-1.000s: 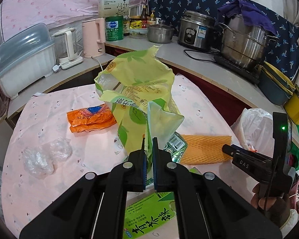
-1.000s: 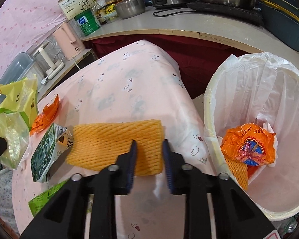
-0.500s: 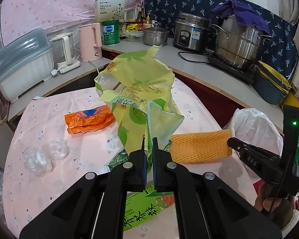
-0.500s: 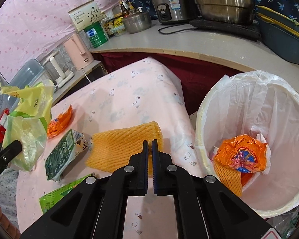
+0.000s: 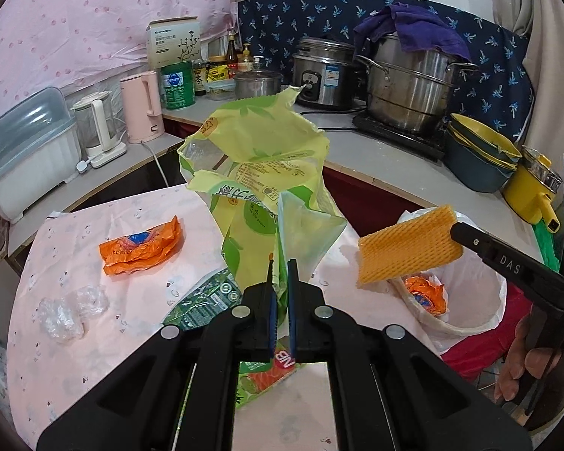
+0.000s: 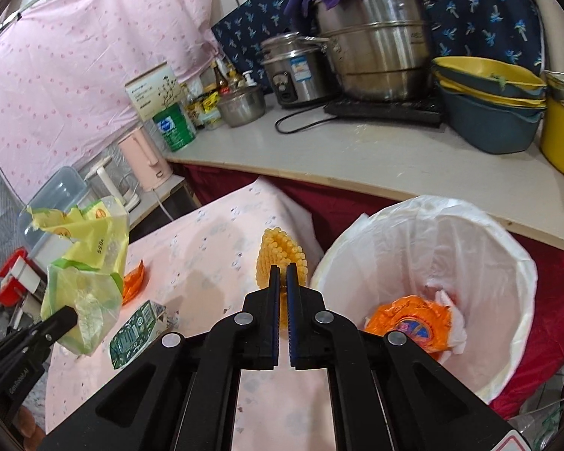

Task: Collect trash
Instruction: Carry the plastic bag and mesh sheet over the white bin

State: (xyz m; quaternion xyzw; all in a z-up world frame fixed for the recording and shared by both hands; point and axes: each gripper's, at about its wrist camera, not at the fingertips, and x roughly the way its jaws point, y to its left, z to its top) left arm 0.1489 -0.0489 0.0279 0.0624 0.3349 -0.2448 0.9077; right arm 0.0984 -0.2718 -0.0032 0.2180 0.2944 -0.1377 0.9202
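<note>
We hold the orange foam net (image 5: 408,248) pinched tight in the right gripper (image 6: 283,270), lifted beside the lined bin (image 6: 507,263); we should carry it over the rim before letting go. The left gripper (image 5: 280,263) stays clamped on the yellow bag (image 5: 259,173). More wrappers litter the pink tabletop (image 5: 131,300) in a crowded kitchen.

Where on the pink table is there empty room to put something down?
Bare cloth lies nearer the camera than the clear plastic wad, and at the far end. It is crowded around the green carton and yellow-green bag.
</note>
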